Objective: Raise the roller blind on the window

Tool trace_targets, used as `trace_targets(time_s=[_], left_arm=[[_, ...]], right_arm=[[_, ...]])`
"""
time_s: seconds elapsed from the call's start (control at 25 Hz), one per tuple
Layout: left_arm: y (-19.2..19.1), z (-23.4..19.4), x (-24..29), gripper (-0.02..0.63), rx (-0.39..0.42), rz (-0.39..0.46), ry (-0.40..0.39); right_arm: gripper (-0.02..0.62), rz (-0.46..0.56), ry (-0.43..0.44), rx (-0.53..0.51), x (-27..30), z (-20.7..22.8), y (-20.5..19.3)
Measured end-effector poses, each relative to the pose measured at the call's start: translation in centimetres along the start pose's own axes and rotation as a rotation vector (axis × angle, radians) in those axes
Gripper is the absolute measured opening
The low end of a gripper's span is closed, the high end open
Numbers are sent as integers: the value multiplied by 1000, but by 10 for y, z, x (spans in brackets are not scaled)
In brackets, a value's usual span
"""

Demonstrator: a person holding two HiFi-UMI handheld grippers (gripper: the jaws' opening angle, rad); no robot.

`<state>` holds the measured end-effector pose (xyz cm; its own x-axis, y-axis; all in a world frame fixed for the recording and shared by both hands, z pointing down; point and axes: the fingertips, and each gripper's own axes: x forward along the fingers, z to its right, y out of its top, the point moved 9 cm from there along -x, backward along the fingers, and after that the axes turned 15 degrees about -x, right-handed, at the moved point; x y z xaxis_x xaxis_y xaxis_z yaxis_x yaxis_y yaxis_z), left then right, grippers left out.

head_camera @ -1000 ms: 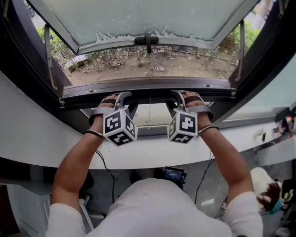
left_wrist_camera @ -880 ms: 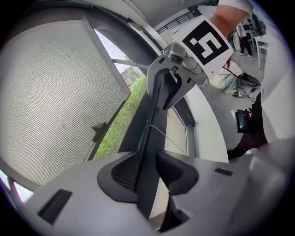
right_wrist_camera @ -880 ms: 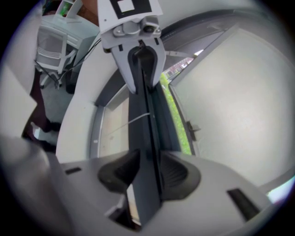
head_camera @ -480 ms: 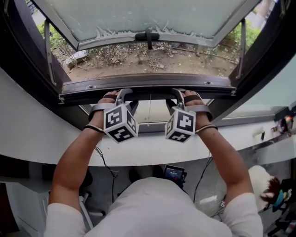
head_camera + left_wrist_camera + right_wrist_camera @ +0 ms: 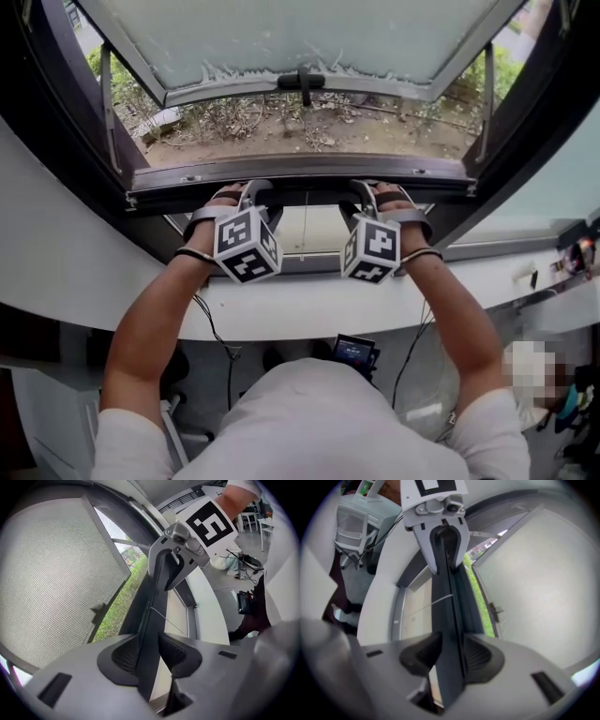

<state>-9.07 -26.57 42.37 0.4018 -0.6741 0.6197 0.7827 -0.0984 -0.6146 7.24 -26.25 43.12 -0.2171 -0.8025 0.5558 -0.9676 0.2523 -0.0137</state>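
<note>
Both of my hand-held tools are clamped on the roller blind's long, dark, flat bottom bar (image 5: 300, 176). The bar lies level across the open window, beyond the broad white sill (image 5: 309, 305). My left gripper (image 5: 247, 192) takes the bar left of centre and my right gripper (image 5: 366, 191) takes it right of centre. The two are near each other, and each has a black-and-white marker cube (image 5: 246, 246) turned up towards me.

In the left gripper view the bar (image 5: 157, 602) runs edge-on between my left gripper's ribbed dark pads (image 5: 123, 655), which are closed against its two faces. Farther along, the right gripper (image 5: 171, 562) bites the same bar. The right gripper view shows the same grip from the other side. There the right gripper (image 5: 449, 654) is pinched on the bar (image 5: 446, 606), and the left gripper (image 5: 443, 541) holds it beyond.

Past the bar, a frosted glass sash (image 5: 300, 37) with a black handle (image 5: 302, 82) is swung outward over bare earth and dry plants (image 5: 309, 127). A thin pale cord (image 5: 303, 234) hangs in front of the beige panel below the bar, between my two grippers. I cannot make out the blind's fabric in any view.
</note>
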Motion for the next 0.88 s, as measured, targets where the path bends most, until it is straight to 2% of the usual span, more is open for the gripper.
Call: trace_targets(time_s=[0.2, 0.68, 0.88], left_arm=[[6, -6, -9, 135, -18, 24, -12], [32, -31, -42, 135, -23, 124, 38], [34, -33, -45, 135, -46, 145, 42]], right_arm=[[150, -1, -13, -9, -8, 9, 0], [150, 20, -154, 31, -35, 44, 0], [150, 22, -155, 36, -38, 46, 0]])
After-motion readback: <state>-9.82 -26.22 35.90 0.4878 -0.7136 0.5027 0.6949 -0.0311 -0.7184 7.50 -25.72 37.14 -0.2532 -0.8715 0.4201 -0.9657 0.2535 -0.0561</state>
